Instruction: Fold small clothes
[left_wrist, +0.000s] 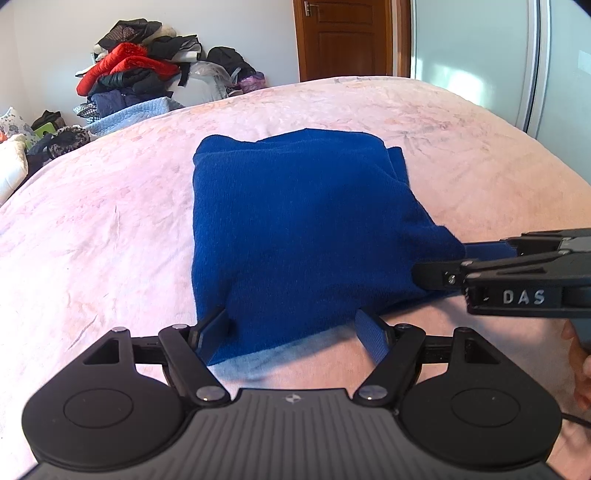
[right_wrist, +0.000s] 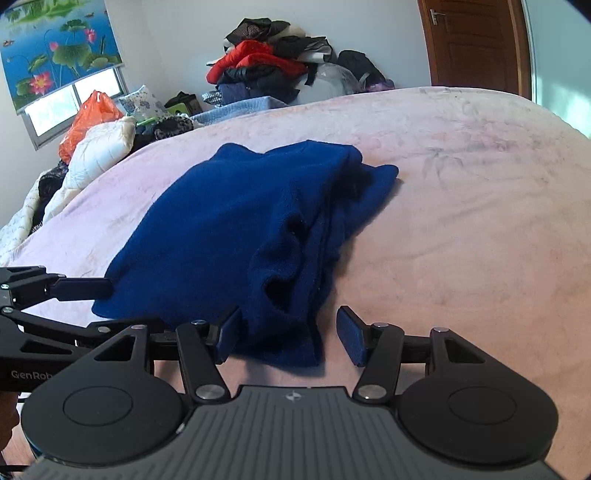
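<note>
A dark blue garment (left_wrist: 295, 221) lies folded into a thick block on the pink bed cover (left_wrist: 92, 240). My left gripper (left_wrist: 293, 336) is open at the garment's near edge, and the cloth's lower left corner sits between its fingers, beside the left pad (left_wrist: 212, 332). My right gripper (right_wrist: 290, 339) is open at the near right corner of the garment (right_wrist: 229, 229). Its stacked layers rest against the left pad (right_wrist: 229, 338), while the right pad (right_wrist: 351, 339) stands clear on the cover. Each gripper shows in the other view: right gripper (left_wrist: 443, 260), left gripper (right_wrist: 136, 304).
A heap of clothes (left_wrist: 136, 70) with a red jacket (right_wrist: 255, 57) is piled beyond the bed's far side. A brown door (left_wrist: 347, 37) and a pale wardrobe front (left_wrist: 480, 55) stand behind. White bedding (right_wrist: 99, 147) and an orange bag (right_wrist: 88, 114) lie under the window.
</note>
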